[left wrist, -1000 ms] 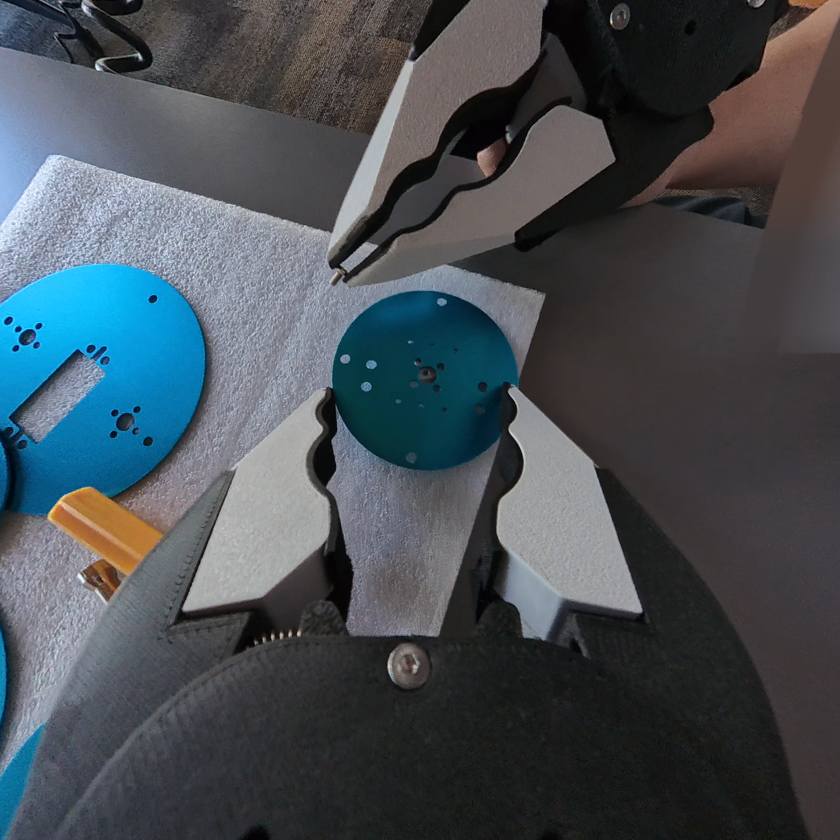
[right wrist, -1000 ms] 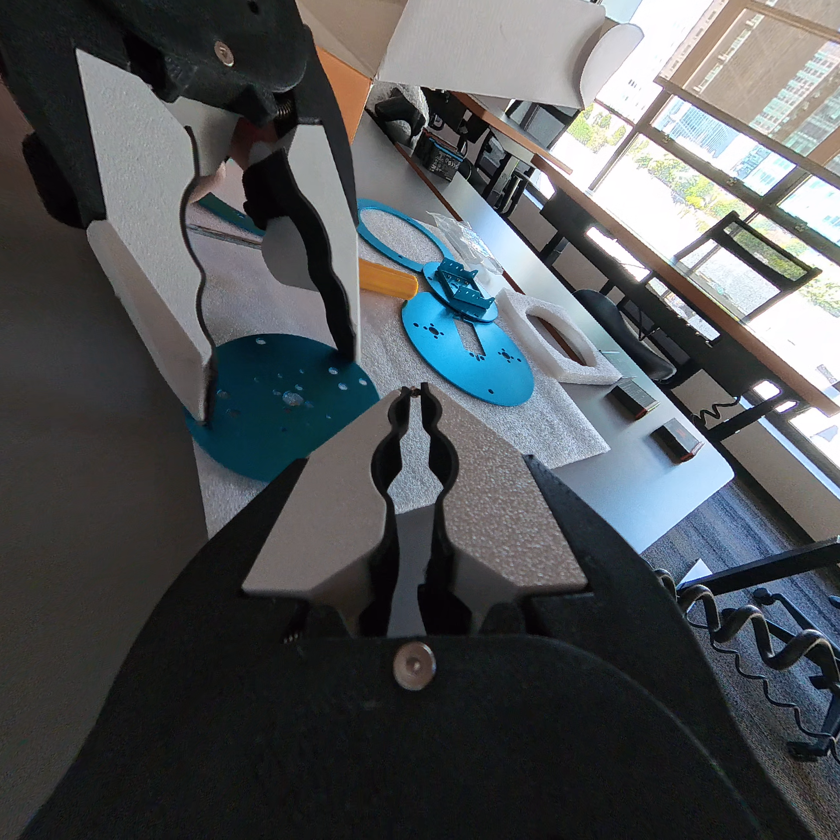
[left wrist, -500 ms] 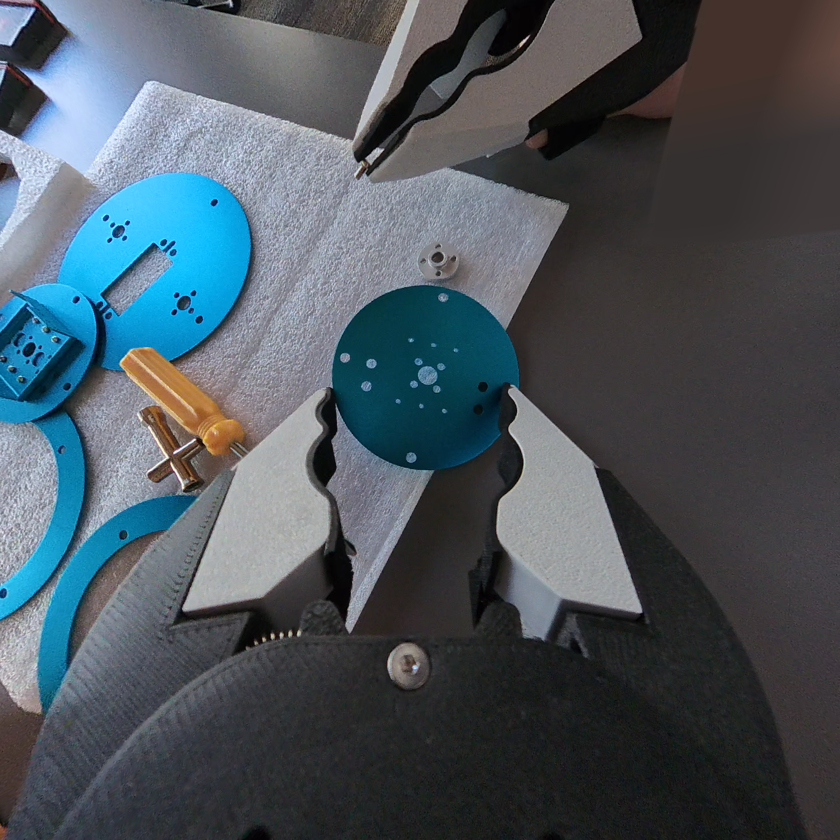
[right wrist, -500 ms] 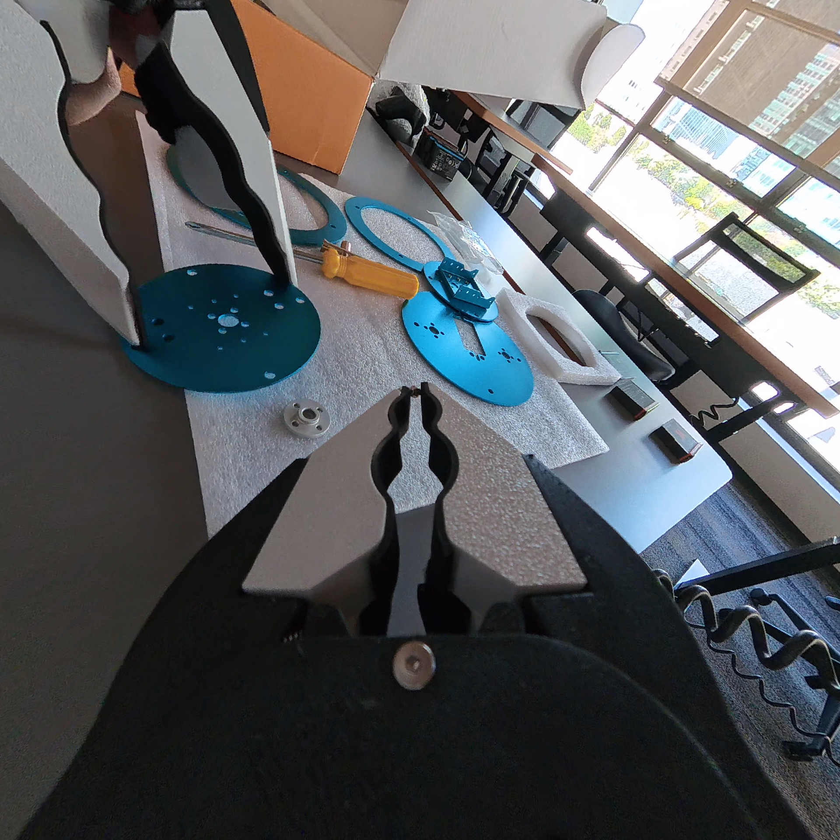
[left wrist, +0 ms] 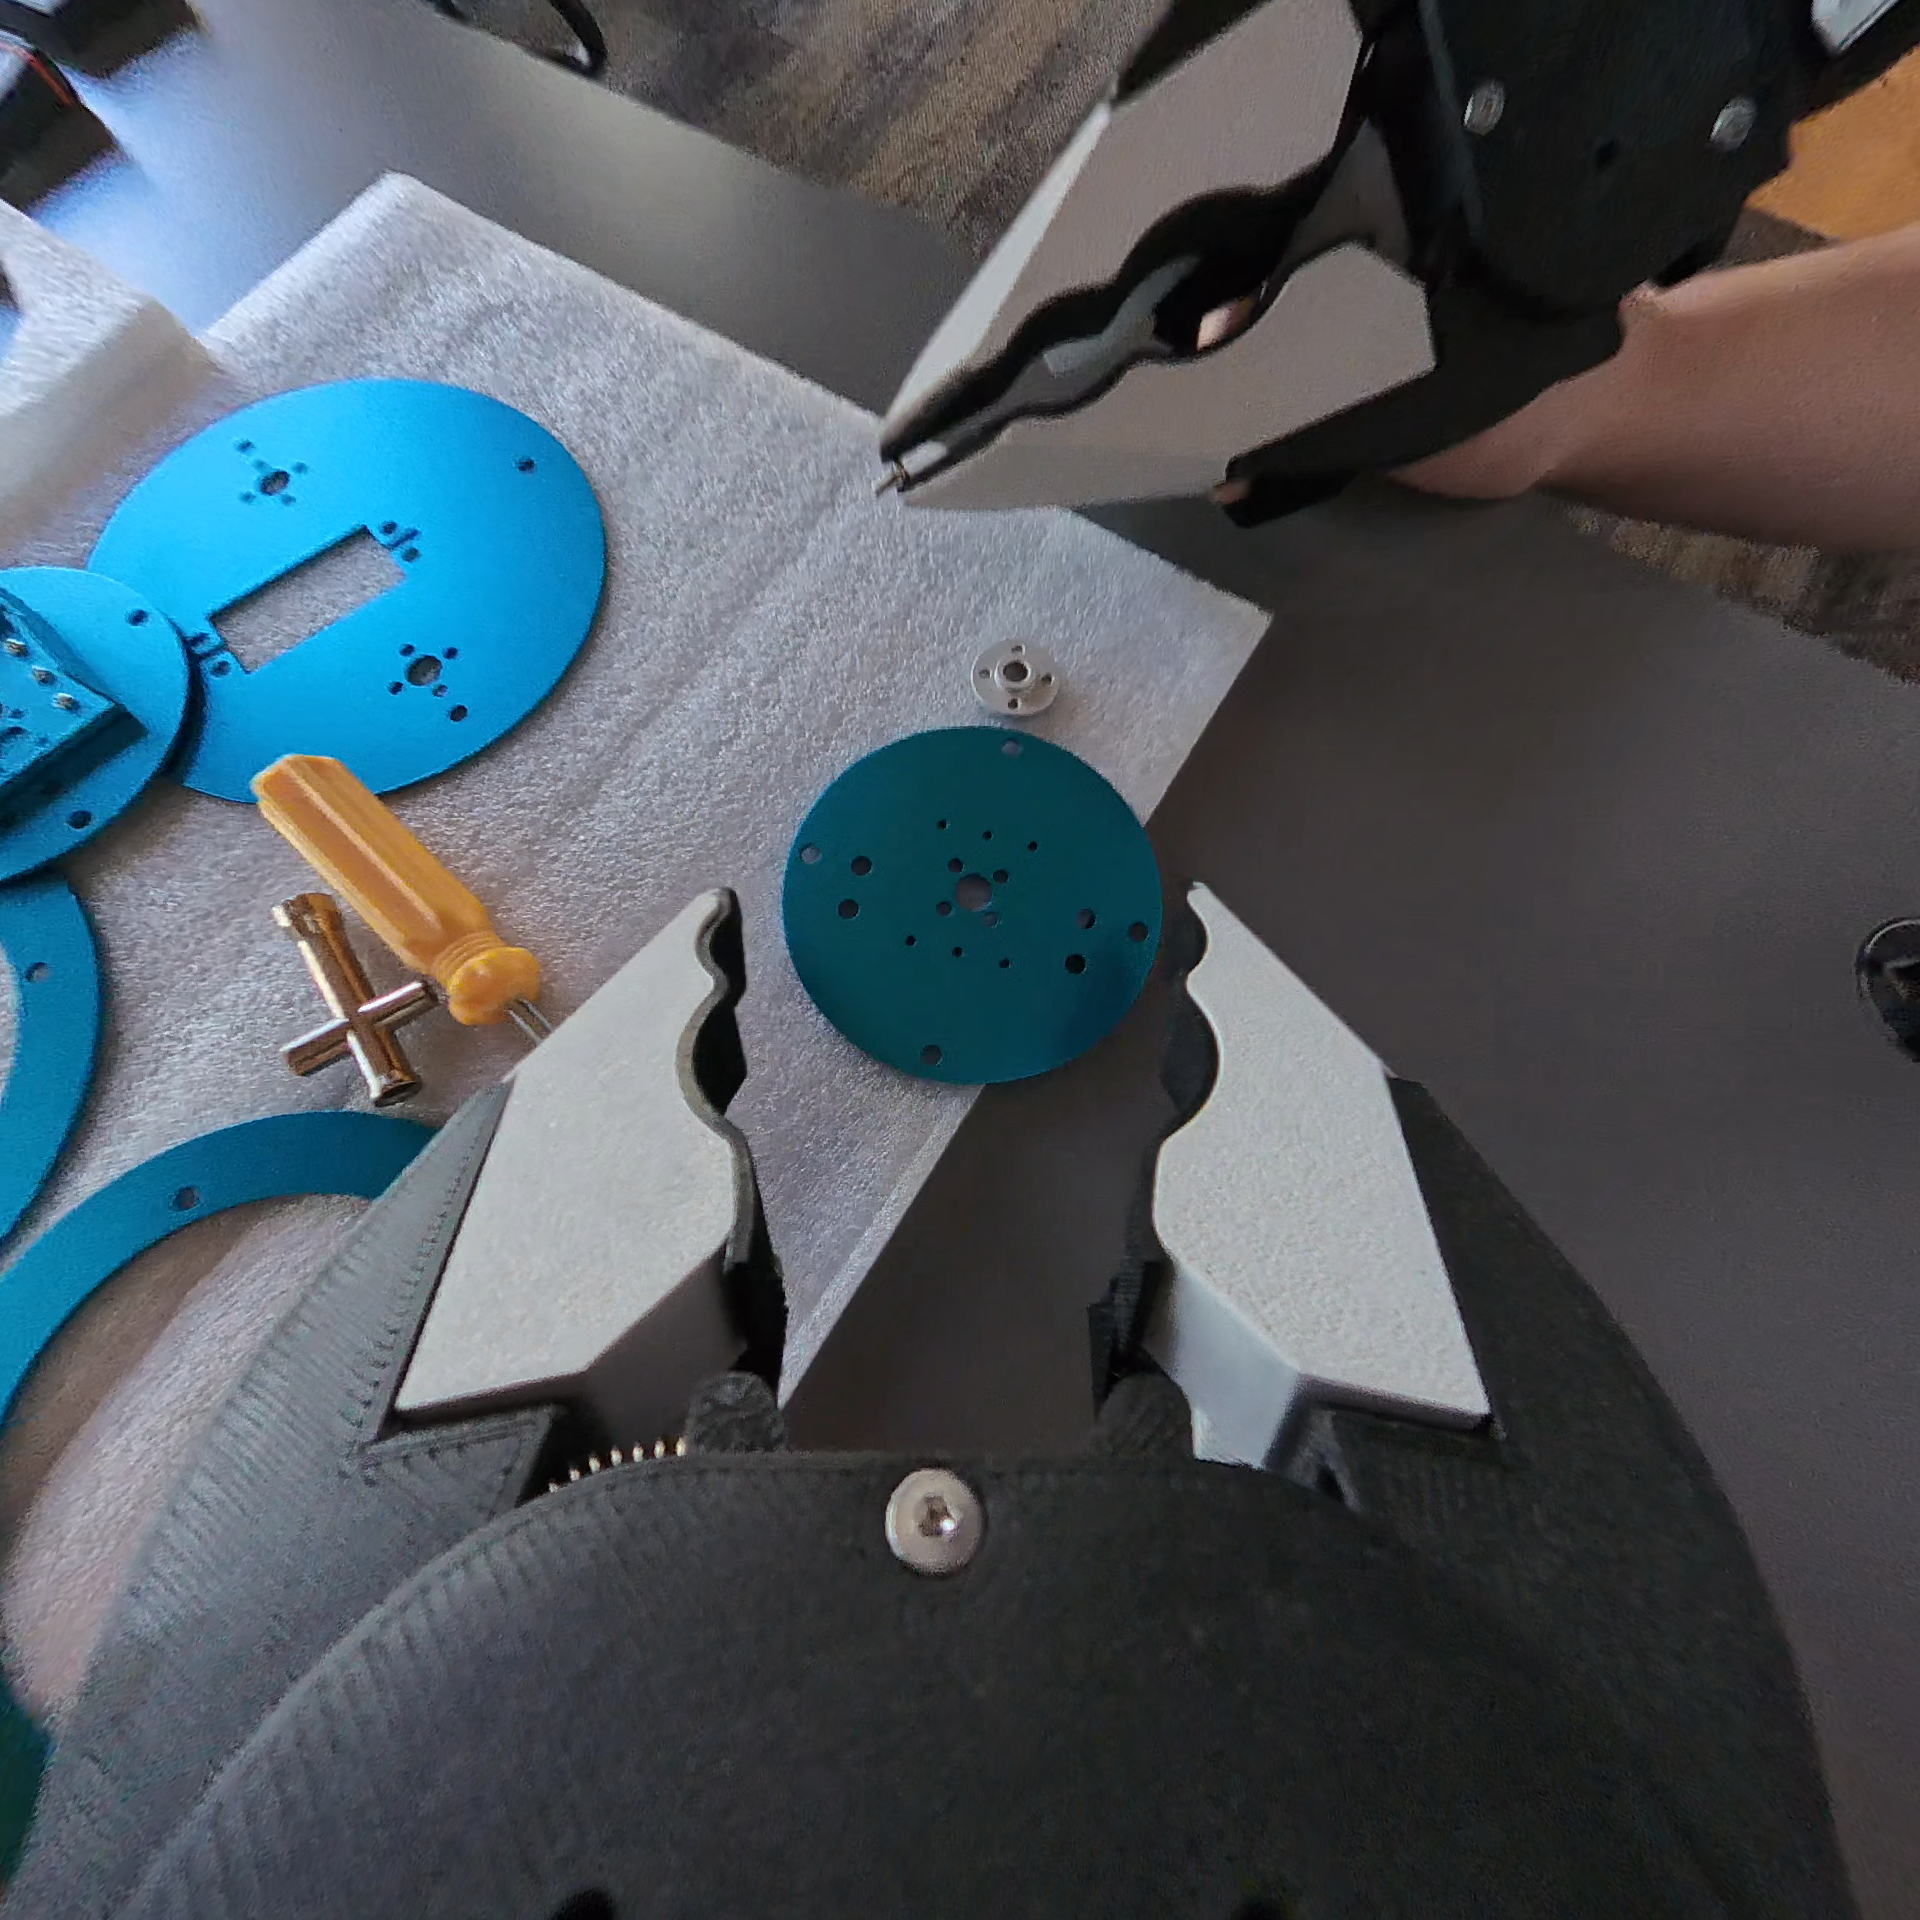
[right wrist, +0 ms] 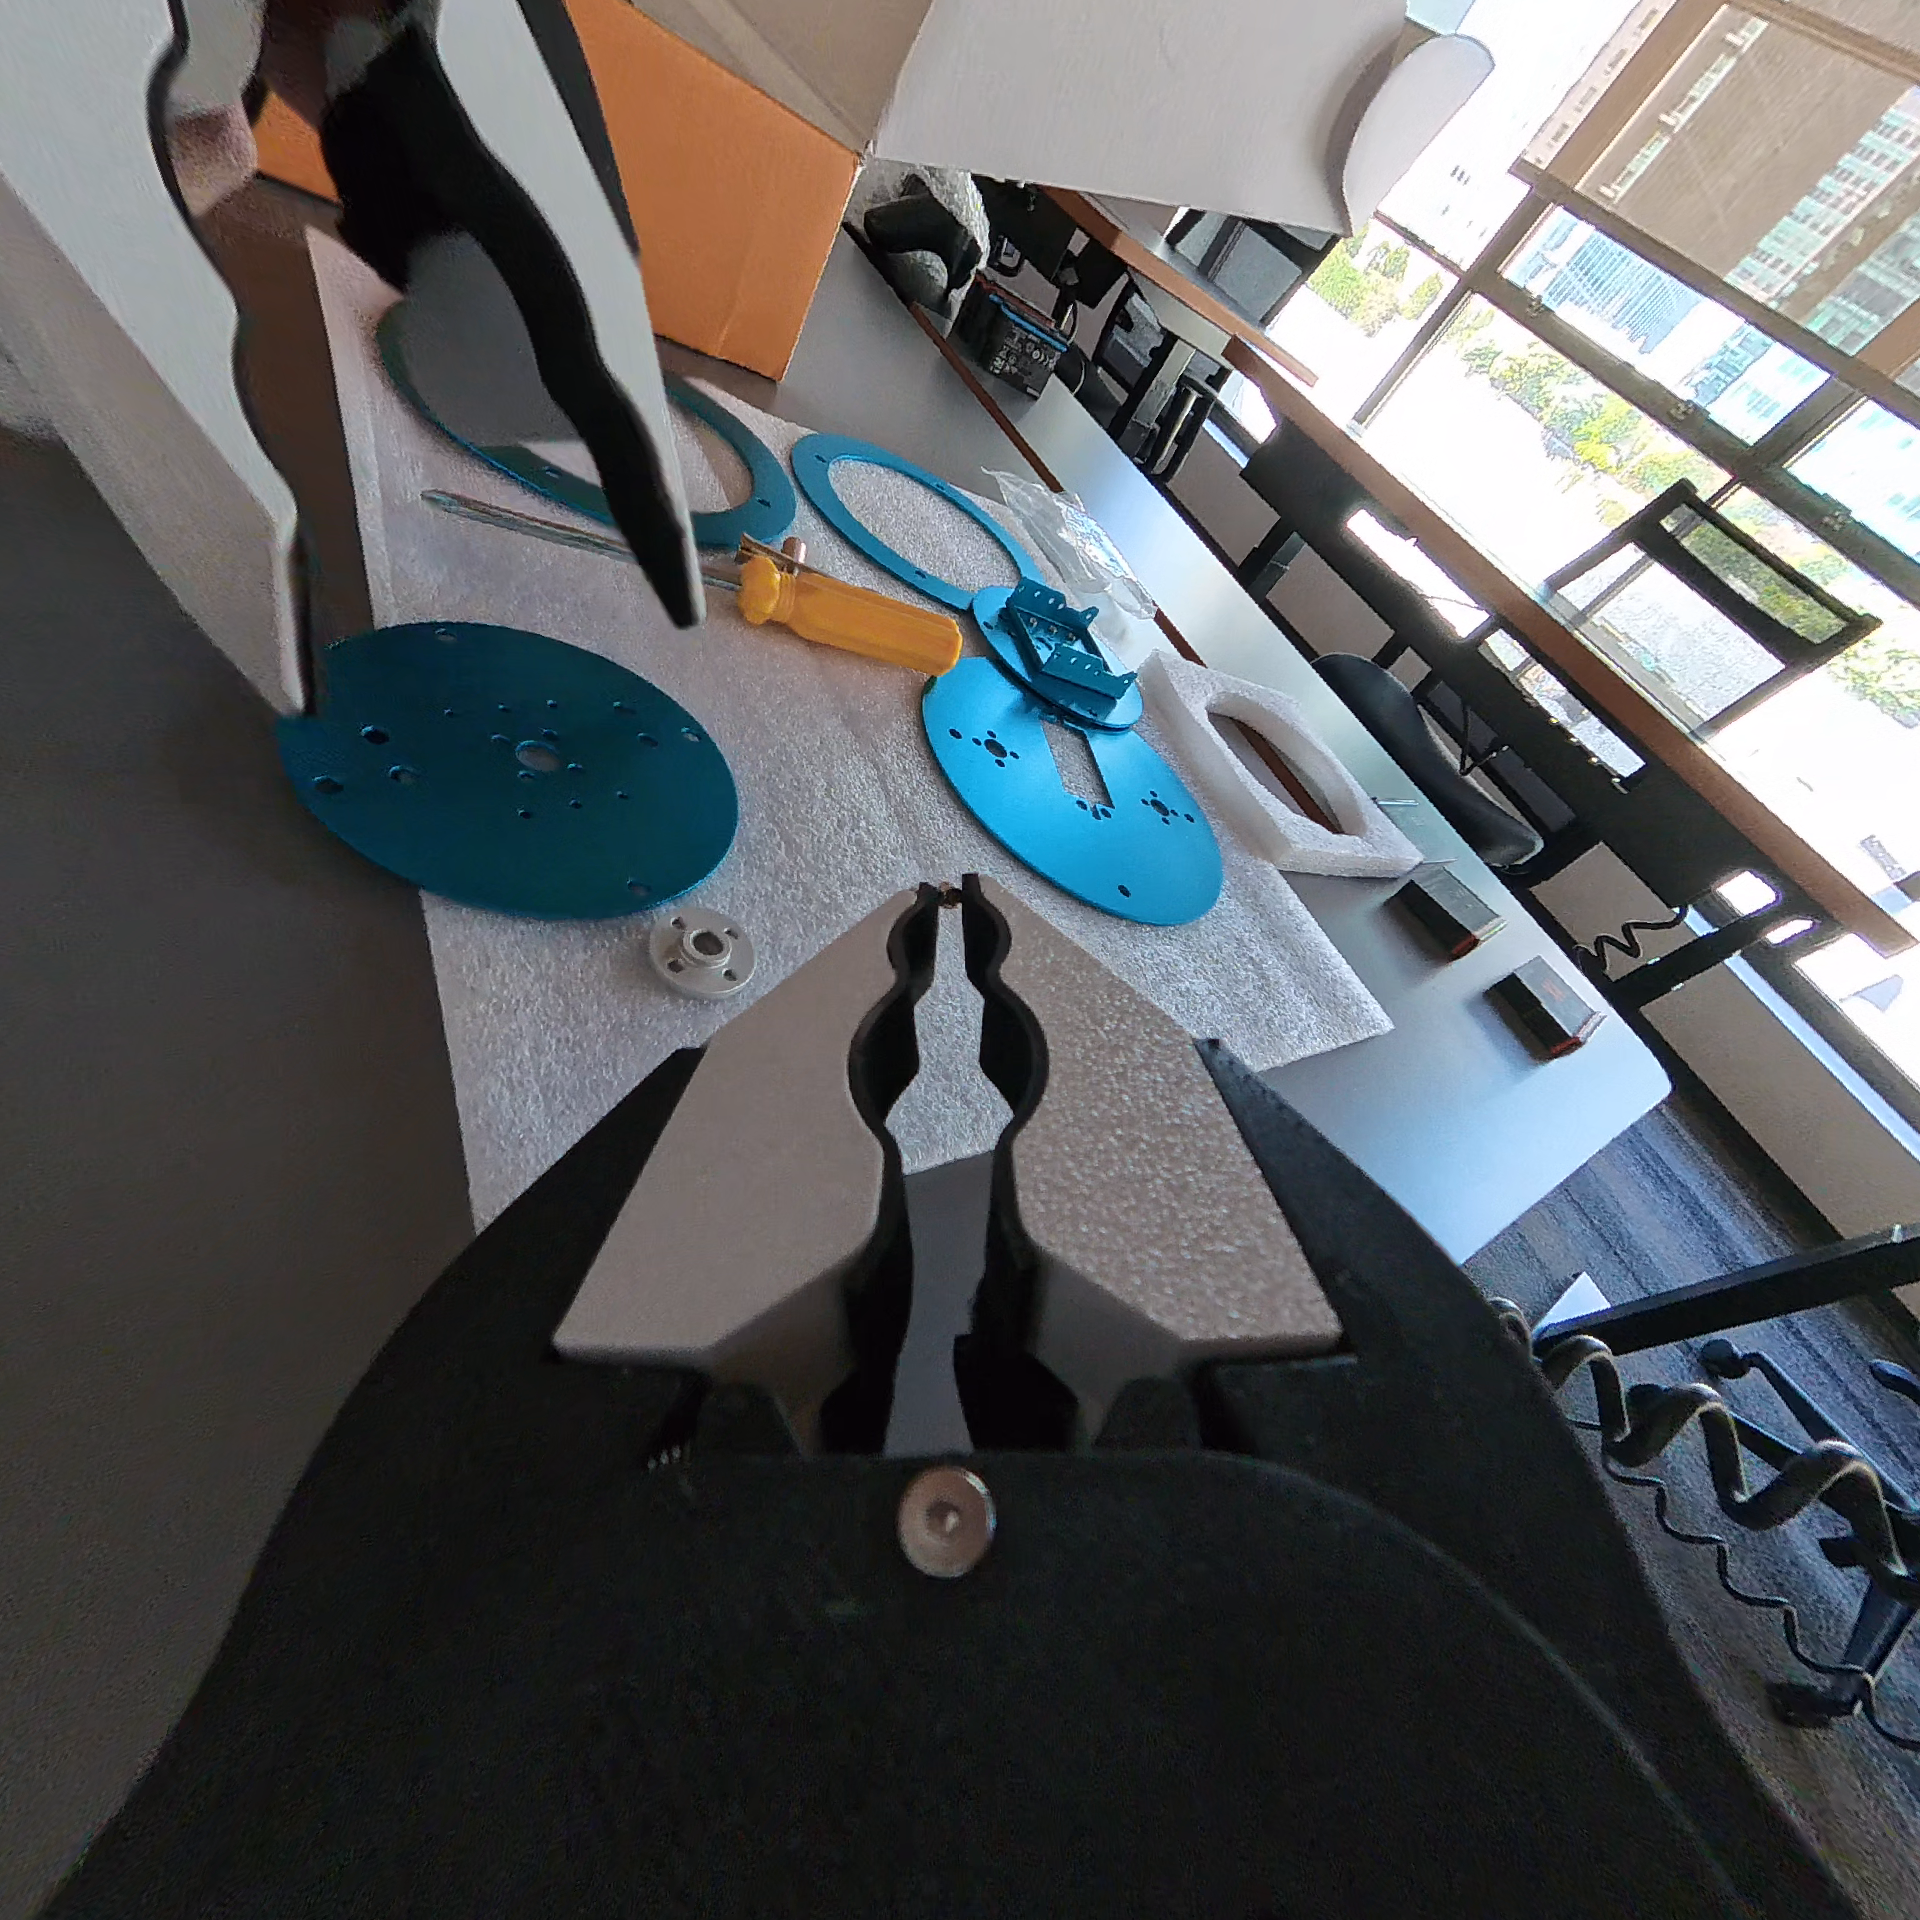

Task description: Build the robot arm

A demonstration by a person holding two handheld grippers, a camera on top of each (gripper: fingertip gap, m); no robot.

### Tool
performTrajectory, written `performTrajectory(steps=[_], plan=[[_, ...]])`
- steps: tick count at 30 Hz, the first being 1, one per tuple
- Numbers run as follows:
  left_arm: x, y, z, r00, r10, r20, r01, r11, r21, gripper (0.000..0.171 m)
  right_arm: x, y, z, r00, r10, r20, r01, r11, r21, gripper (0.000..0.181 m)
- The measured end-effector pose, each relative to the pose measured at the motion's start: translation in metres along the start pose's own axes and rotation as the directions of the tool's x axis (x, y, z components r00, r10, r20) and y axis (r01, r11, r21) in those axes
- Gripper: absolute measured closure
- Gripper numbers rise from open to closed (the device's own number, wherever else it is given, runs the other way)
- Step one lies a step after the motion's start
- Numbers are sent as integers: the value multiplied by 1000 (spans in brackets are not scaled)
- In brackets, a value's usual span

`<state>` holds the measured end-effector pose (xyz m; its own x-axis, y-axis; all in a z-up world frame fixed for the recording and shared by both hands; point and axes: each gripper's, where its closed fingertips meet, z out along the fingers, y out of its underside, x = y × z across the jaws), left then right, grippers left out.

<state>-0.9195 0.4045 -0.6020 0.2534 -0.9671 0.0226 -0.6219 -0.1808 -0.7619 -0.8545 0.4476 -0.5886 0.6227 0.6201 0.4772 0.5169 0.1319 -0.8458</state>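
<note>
The left claw (left wrist: 958,902) is wide open and holds nothing, with one finger on each side of the dark blue round plate (left wrist: 904,997). The plate lies flat at the edge of the white foam sheet (left wrist: 675,644) on the bench (left wrist: 1507,831). The right claw (right wrist: 943,896) is almost closed, pinching a tiny screw (left wrist: 891,480) in the air above the little silver hub (left wrist: 1014,677)

Matt anodised teal metal disc (left wrist: 971,904), rough white foam sheet (left wrist: 665,665), glossy yellow plastic screwdriver handle (left wrist: 390,883)
</note>
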Motion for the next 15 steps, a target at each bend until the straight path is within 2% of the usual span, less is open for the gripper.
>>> performTrajectory(steps=[3,6,11,15], plan=[[7,-20,-19,999,-16,50,11,996,88,90,-3,-2,-1,1000,-17,17,17,1000,-3,178],[25,-31,-33,992,-99,80,82,979,186,90,-12,-5,-6,998,-18,64,18,1000,3,177],[63,-34,-45,956,-269,120,205,900,384,100,-21,-10,-18,998,-18,67,17,1000,14,178],[73,-32,-53,905,-325,275,169,867,468,104,-23,-16,-25,999,15,28,-15,1000,7,178]])
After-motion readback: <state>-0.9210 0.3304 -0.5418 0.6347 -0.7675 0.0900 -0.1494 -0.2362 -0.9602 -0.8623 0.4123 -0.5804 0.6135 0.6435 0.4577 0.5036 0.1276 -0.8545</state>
